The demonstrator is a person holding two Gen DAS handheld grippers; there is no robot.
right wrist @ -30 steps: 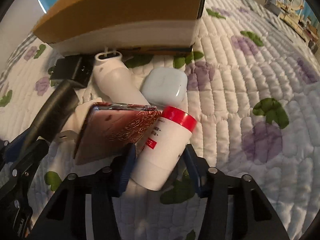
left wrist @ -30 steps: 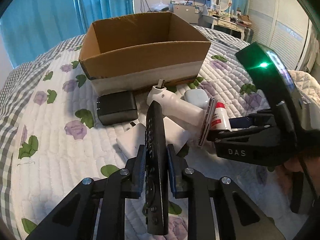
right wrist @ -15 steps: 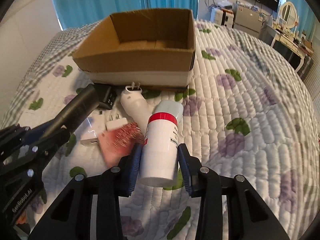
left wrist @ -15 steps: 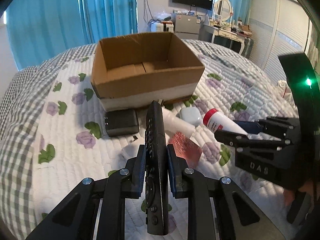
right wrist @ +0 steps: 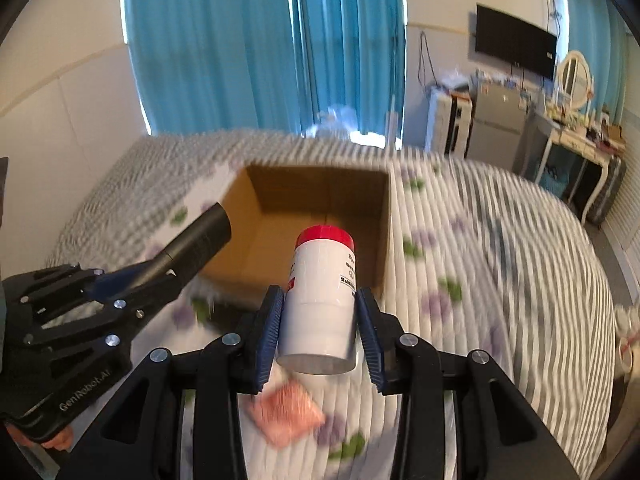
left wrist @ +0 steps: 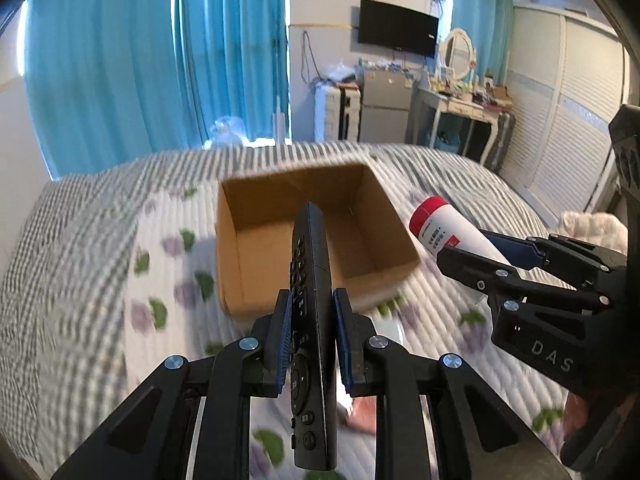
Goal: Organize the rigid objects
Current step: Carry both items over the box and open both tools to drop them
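Right wrist: floral quilt (right wrist: 460, 264) before blue curtains (right wrist: 260, 48).

Blue curtains (left wrist: 120, 72), a wall-mounted television (left wrist: 398, 33) and a white dressing table (left wrist: 460, 108) line the room.
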